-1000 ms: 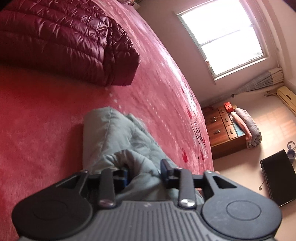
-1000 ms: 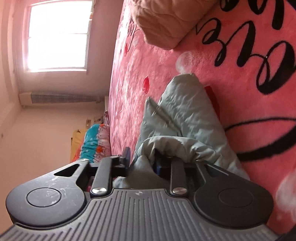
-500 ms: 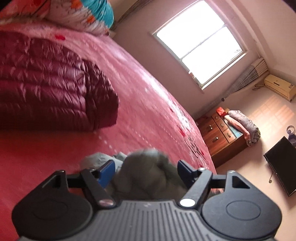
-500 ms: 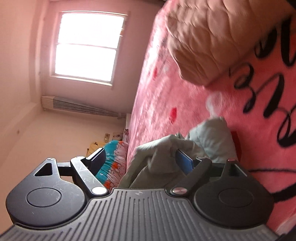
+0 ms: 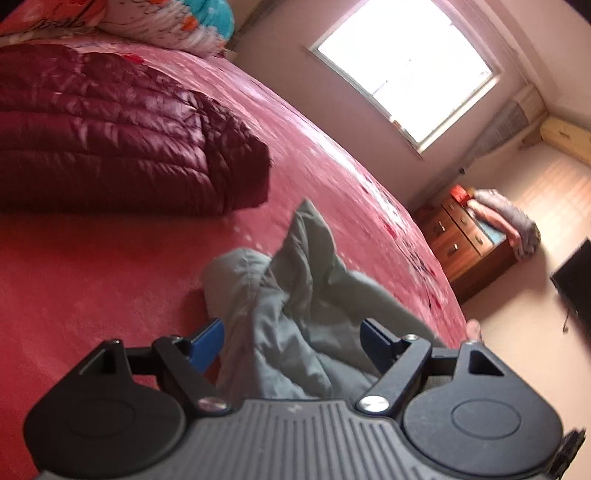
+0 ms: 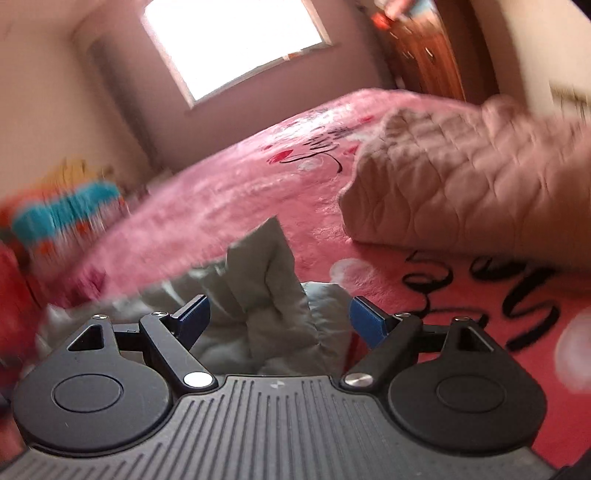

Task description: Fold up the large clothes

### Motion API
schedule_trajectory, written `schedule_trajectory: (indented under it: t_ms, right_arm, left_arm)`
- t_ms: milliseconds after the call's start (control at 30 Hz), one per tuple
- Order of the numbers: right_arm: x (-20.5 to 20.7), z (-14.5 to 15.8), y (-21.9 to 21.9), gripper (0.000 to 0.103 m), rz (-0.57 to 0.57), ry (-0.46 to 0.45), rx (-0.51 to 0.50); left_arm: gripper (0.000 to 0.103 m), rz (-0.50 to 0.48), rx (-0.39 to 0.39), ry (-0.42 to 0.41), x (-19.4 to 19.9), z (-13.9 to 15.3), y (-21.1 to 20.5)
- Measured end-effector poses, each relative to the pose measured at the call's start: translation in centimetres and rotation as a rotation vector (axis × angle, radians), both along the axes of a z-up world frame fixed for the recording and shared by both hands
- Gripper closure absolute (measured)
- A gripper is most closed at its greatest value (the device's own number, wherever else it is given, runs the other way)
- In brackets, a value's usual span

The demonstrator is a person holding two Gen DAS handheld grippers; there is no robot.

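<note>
A crumpled grey-green garment [image 5: 295,295] lies bunched on the pink bed cover [image 5: 110,266]. My left gripper [image 5: 291,343] is open, its blue-padded fingers spread either side of the cloth without gripping it. In the right wrist view the same garment [image 6: 266,295] lies just ahead of my right gripper [image 6: 277,319], which is also open and holds nothing. The near part of the garment is hidden behind both gripper bodies.
A folded maroon quilted jacket [image 5: 110,140] lies at the far left. A folded beige quilted garment [image 6: 461,184] lies at the right. Colourful pillows [image 5: 166,18] are at the bed's head. A wooden dresser [image 5: 469,243] and a dark screen [image 5: 576,284] stand beyond the bed.
Both grippers were shut on the grey-green garment a second ago; both have opened, let it go and pulled back, and the cloth has dropped onto the bed. The right view has swung round.
</note>
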State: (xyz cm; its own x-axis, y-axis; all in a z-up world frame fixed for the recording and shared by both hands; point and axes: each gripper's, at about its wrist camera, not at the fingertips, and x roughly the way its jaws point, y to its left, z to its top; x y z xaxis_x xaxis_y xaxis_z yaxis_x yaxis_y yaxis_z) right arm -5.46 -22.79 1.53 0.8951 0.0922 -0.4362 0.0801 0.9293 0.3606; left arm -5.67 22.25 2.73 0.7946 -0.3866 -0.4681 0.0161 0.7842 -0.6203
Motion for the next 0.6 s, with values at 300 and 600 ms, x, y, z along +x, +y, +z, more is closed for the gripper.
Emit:
schedule_trajectory:
  t_ms: [300,600]
  right_arm:
    - [3.0,-1.1,1.1,0.019,0.066,0.024,-0.184]
    - [4.1,-1.2,0.4,0.079,-0.05,0.052,-0.174]
  left_arm:
    - [0.023,-0.077,0.087,-0.019,2.0,-0.5,-2.6]
    - [0.053,-0.087,0.196,-0.046,3.6,-0.3,-5.2]
